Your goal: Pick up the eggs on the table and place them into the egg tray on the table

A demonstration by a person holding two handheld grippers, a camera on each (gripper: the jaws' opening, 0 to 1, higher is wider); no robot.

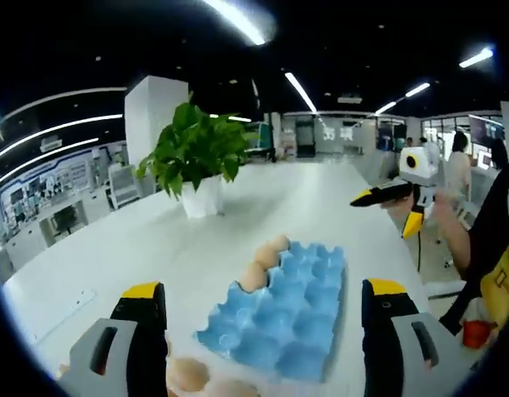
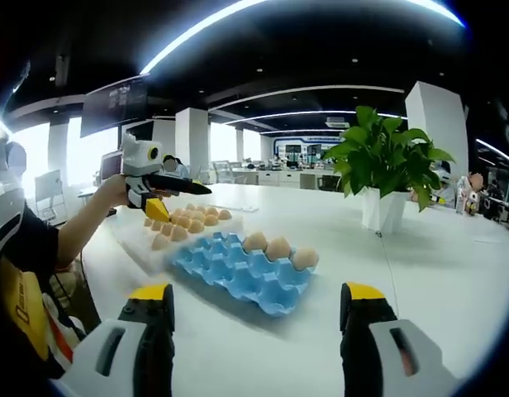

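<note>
On the white tabletop (image 2: 453, 273) of an open office, the blue egg tray (image 2: 238, 269) holds three eggs (image 2: 279, 246) along one edge—both grippers (image 1: 263, 339) (image 2: 259, 339) gape empty, and rough squeezing could crack a shell.

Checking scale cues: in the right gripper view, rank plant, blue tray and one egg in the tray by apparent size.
1. Plant and blue tray: look alike in extent; the tray is nearer, so unsure.
2. Egg: clearly smallest.
</note>
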